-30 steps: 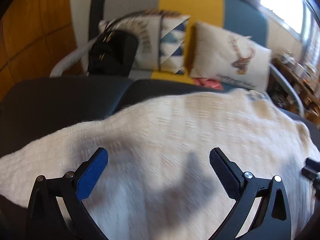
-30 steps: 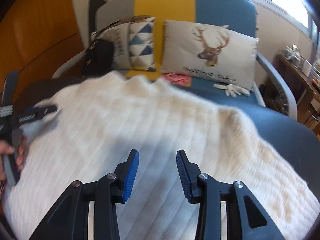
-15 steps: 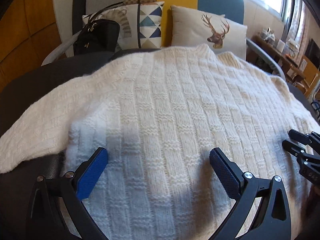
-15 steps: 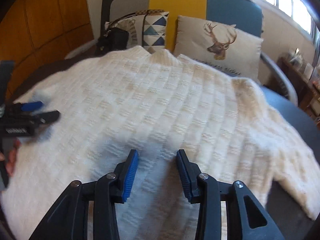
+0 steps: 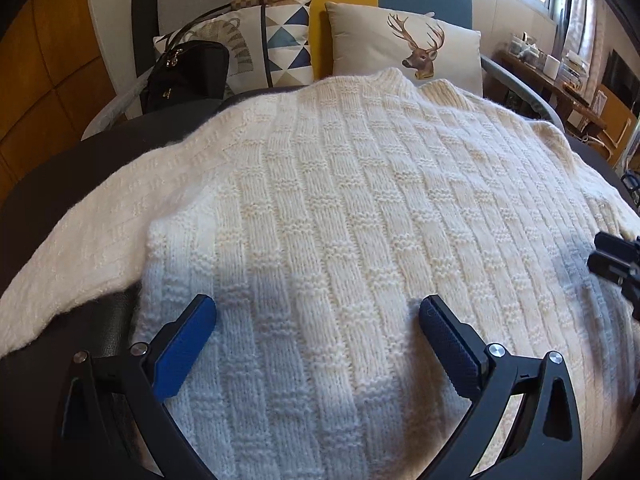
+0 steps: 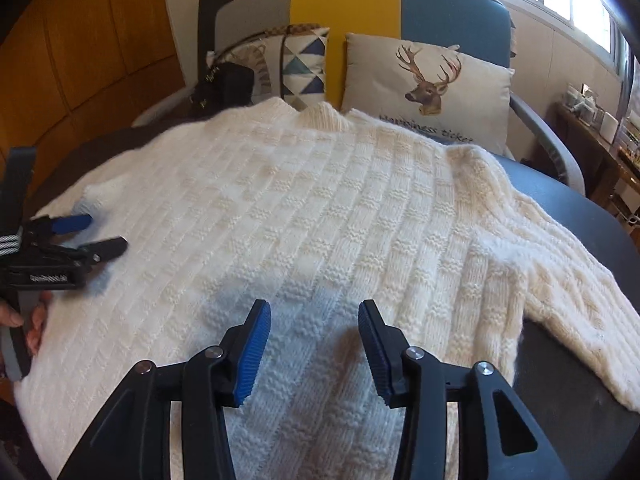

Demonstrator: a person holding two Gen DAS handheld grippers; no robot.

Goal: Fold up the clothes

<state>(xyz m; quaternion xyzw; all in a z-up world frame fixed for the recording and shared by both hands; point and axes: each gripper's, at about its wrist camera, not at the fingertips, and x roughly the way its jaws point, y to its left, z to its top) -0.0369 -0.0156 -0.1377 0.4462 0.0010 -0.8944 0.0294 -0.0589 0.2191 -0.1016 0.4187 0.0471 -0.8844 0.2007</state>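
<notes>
1. Change from a second ago: both wrist views were blurred then, with the sweater bunched and its far edge rumpled; it now lies flat and sharp. The sofa cushions sit higher in the left view.
2. Right gripper [image 6: 314, 346]: jaws have just been opening and stand at a narrow-to-middling gap. Knit shows between the blue pads, but the pads do not press on it; nothing is held.
3. Left gripper [image 5: 318, 346]: jaws wide apart, empty, poised above the sweater's near part. In the right wrist view it appears at the left edge [image 6: 86, 236], side-on, carried by a hand [image 6: 34, 320] on its grey handle.
4. Sweater [image 5: 360, 208]: cream, basket-weave knit, spread flat on the dark surface [image 5: 72, 160] directly ahead of and under both grippers. Collar lies at the far end, away from the tools.
5. One sleeve [image 5: 80, 248] runs out to the left of the left gripper; the other sleeve [image 6: 560, 280] runs out to the right of the right gripper, cuff end on the dark surface.
6. Beyond the collar: a sofa [image 6: 440, 8] with grey, yellow and blue back panels.
7. On it, farthest from the tools: deer cushion [image 5: 404, 46], triangle-pattern cushion [image 5: 280, 40], and a black bag [image 5: 188, 72] at far left.
</notes>
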